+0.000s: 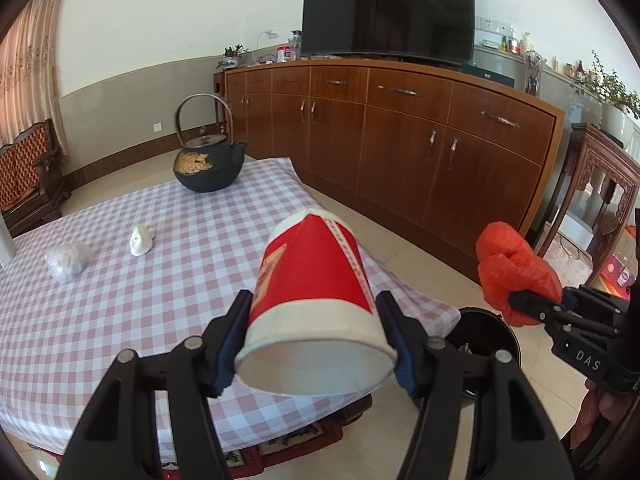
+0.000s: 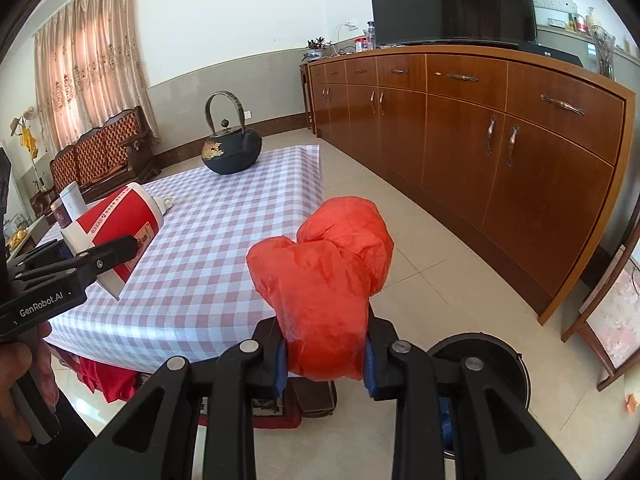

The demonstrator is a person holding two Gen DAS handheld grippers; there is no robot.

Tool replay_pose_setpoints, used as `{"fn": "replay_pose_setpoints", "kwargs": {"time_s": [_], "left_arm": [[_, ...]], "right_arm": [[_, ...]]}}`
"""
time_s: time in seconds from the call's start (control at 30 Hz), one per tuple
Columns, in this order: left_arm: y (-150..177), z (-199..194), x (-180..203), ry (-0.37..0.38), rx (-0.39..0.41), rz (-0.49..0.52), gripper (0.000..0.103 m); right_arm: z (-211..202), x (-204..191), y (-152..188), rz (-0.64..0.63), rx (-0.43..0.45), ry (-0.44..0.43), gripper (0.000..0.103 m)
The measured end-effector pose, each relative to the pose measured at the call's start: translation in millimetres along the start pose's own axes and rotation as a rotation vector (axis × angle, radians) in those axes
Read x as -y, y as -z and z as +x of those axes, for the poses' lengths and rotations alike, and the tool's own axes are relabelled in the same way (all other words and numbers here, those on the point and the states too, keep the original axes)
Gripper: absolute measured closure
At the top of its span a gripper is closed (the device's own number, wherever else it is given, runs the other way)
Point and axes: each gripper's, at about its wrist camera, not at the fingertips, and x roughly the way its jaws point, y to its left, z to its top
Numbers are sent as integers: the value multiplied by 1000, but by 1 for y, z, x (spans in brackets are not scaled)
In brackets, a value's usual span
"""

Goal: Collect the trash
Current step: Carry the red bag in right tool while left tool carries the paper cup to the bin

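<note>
My left gripper (image 1: 316, 340) is shut on a red and white paper cup (image 1: 316, 296), held tilted with its open mouth toward the camera, over the right edge of the checked table (image 1: 120, 320). That cup (image 2: 116, 228) and the left gripper (image 2: 132, 246) also show at the left of the right wrist view. Over the floor beside the table, my right gripper (image 2: 324, 364) is shut on a crumpled orange plastic bag (image 2: 324, 280); the bag (image 1: 516, 268) appears at the right of the left wrist view. A black round bin (image 2: 500, 364) stands on the floor below both. Two crumpled paper balls (image 1: 68, 260) (image 1: 142, 240) lie on the table.
A black iron kettle (image 1: 208, 164) stands at the table's far end. A long wooden sideboard (image 1: 420, 140) with a TV (image 1: 388, 8) runs along the wall to the right. A wooden bench (image 2: 104, 156) stands at the far left. A person's hand (image 2: 24, 380) holds the left gripper.
</note>
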Motion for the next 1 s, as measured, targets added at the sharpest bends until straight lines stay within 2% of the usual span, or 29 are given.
{"fn": "replay_pose_setpoints", "kwargs": {"time_s": [0.5, 0.77, 1.0], "left_arm": [[11, 42, 101, 182, -78, 137, 40], [25, 68, 152, 274, -135, 202, 40], [40, 92, 183, 342, -195, 229, 40]], "right_arm": [[-18, 90, 30, 94, -40, 137, 72], [-20, 139, 58, 143, -100, 223, 72], [-9, 174, 79, 158, -164, 262, 72]]}}
